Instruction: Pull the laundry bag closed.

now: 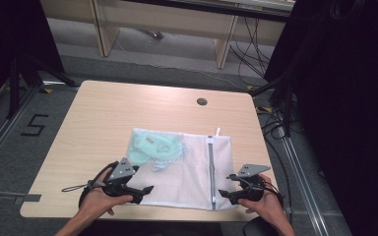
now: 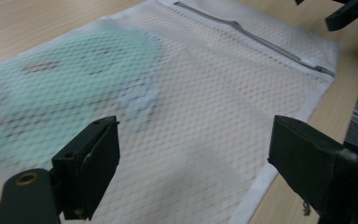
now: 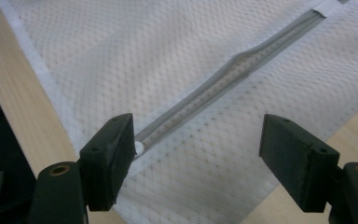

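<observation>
Our mesh bag (image 1: 187,169) lies flat on the counter (image 1: 103,113), green garment (image 1: 155,146) inside. Both grippers — left (image 1: 145,189), right (image 1: 225,193) — hover with jaws apart, the right near the zipper (image 3: 223,79) end, presumably to work it.

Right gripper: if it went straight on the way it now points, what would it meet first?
Probably the white mesh laundry bag. The right gripper has open jaws straddling the near end of the grey zipper, so the mesh beside that zipper end comes first. Depth is hard to judge.
</observation>
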Motion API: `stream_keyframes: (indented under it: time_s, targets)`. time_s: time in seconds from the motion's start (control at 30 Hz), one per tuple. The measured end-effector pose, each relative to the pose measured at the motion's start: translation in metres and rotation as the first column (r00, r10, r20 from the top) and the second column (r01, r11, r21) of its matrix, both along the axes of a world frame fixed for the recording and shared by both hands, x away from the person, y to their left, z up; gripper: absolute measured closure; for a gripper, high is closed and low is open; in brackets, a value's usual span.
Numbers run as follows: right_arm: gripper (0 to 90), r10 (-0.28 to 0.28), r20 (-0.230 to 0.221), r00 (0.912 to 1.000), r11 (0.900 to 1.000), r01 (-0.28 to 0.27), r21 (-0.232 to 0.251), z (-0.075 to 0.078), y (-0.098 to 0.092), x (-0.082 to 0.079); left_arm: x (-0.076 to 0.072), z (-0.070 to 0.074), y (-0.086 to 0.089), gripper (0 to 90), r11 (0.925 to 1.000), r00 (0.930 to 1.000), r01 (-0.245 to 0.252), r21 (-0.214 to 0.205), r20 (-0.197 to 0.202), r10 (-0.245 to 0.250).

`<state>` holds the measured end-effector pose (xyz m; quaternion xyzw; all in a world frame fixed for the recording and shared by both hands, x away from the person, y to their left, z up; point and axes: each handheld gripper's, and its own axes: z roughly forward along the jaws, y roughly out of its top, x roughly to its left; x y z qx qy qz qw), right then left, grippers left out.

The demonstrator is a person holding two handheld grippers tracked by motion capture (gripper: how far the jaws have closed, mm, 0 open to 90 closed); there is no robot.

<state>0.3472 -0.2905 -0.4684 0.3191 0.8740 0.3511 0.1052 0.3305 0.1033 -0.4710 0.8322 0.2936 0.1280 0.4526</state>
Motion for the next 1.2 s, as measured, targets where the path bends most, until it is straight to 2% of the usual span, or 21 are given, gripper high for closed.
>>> stream_keyframes:
  time_s: [0.03, 0.07, 0.2, 0.23, 0.27, 0.33, 0.37, 0.43, 0.47, 0.5, 0.53, 0.57, 0.6, 0.7, 0.73, 0.77, 0.8, 0.87, 1.1, 1.17, 1.2]
  targets:
    - [30.7, 0.02, 0.008, 0.9998, 0.9998, -0.02, -0.008, -0.001, 0.001, 0.0, -0.001, -0.003, -0.007, 16.0, 0.9999, 0.9999, 0.01, -0.01, -0.002, -0.01]
    - [30.5, 0.025, -0.005, 0.9997, 0.9997, -0.025, -0.008, -0.001, 0.003, -0.002, -0.001, -0.002, -0.011, 16.0, 0.9986, 0.9991, 0.042, 0.03, 0.008, -0.043]
    - [30.7, 0.067, -0.024, 0.9974, 0.9974, -0.068, -0.024, -0.002, 0.005, -0.003, -0.001, -0.007, -0.033, 16.5, 0.994, 0.9944, 0.106, 0.027, -0.005, -0.106]
    - [31.2, 0.067, -0.042, 0.9969, 0.9972, -0.068, -0.03, -0.003, 0.007, -0.004, 0.0, -0.009, -0.037, 16.6, 0.9914, 0.992, 0.126, 0.035, 0.004, -0.127]
    - [32.4, 0.084, -0.02, 0.9963, 0.9955, -0.085, -0.043, -0.004, 0.006, -0.002, 0.0, -0.01, -0.041, 16.8, 0.9885, 0.9896, 0.144, 0.045, -0.009, -0.144]
    - [33.8, 0.093, -0.044, 0.9947, 0.9936, -0.096, -0.059, -0.005, 0.007, -0.004, 0.002, -0.011, -0.048, 17.3, 0.9826, 0.9853, 0.17, 0.074, -0.001, -0.171]
    - [34.2, 0.099, -0.025, 0.9948, 0.9938, -0.1, -0.047, -0.007, 0.009, -0.004, 0.002, -0.013, -0.053, 17.4, 0.9854, 0.9865, 0.164, 0.046, -0.006, -0.164]
    - [35.1, 0.125, -0.058, 0.9904, 0.9894, -0.129, -0.067, -0.004, 0.01, -0.005, 0.004, -0.014, -0.06, 17.9, 0.9835, 0.9848, 0.174, 0.051, -0.006, -0.173]
    - [35.8, 0.125, -0.03, 0.9917, 0.9913, -0.126, -0.037, -0.008, 0.013, -0.005, 0.005, -0.015, -0.065, 18.4, 0.9828, 0.9837, 0.18, 0.043, -0.013, -0.179]
    - [35.8, 0.125, -0.03, 0.9917, 0.9913, -0.126, -0.037, -0.008, 0.013, -0.005, 0.005, -0.015, -0.065, 18.4, 0.9828, 0.9837, 0.18, 0.043, -0.013, -0.179]
    - [39.2, 0.171, -0.051, 0.984, 0.9834, -0.173, -0.053, -0.006, 0.016, -0.006, 0.005, -0.018, -0.074, 18.5, 0.9763, 0.9774, 0.212, 0.046, -0.014, -0.211]
    - [39.8, 0.184, -0.066, 0.9807, 0.9801, -0.188, -0.063, -0.004, 0.016, -0.006, 0.004, -0.02, -0.079, 18.7, 0.9738, 0.9748, 0.223, 0.046, -0.017, -0.222]
    - [41.0, 0.186, -0.048, 0.9814, 0.9814, -0.188, -0.04, -0.008, 0.019, -0.007, 0.004, -0.022, -0.083, 18.9, 0.9708, 0.972, 0.235, 0.049, -0.01, -0.235]
    - [44.3, 0.239, -0.071, 0.9684, 0.9668, -0.244, -0.076, -0.007, 0.022, -0.006, 0.003, -0.025, -0.092, 19.2, 0.965, 0.9669, 0.255, 0.06, -0.018, -0.254]
    - [47.7, 0.247, -0.054, 0.9674, 0.9653, -0.251, -0.072, -0.01, 0.023, -0.005, 0.002, -0.026, -0.094, 19.2, 0.9641, 0.9654, 0.261, 0.051, -0.023, -0.26]
    - [48.9, 0.255, -0.058, 0.9651, 0.9605, -0.26, -0.099, -0.01, 0.023, -0.003, 0.002, -0.027, -0.097, 19.3, 0.9619, 0.9633, 0.268, 0.053, -0.027, -0.267]
    - [48.9, 0.27, -0.082, 0.9594, 0.9545, -0.278, -0.108, -0.011, 0.023, -0.002, 0.002, -0.027, -0.098, 19.3, 0.9599, 0.9619, 0.273, 0.062, -0.028, -0.272]
    - [49.9, 0.284, -0.084, 0.9553, 0.9493, -0.292, -0.116, -0.013, 0.024, -0.002, 0.002, -0.028, -0.102, 19.5, 0.9573, 0.9589, 0.283, 0.057, -0.033, -0.282]
    - [52.4, 0.29, -0.102, 0.9517, 0.9485, -0.3, -0.102, -0.015, 0.027, 0.001, 0.001, -0.029, -0.111, 19.5, 0.9515, 0.9533, 0.302, 0.061, -0.036, -0.3]
    - [52.8, 0.301, -0.114, 0.9468, 0.9444, -0.313, -0.102, -0.016, 0.027, 0.001, 0.0, -0.029, -0.114, 19.5, 0.949, 0.9507, 0.309, 0.06, -0.039, -0.308]
    - [53.3, 0.325, -0.093, 0.9411, 0.9367, -0.334, -0.105, -0.018, 0.027, 0.004, 0.0, -0.029, -0.114, 19.5, 0.9483, 0.95, 0.312, 0.059, -0.038, -0.31]
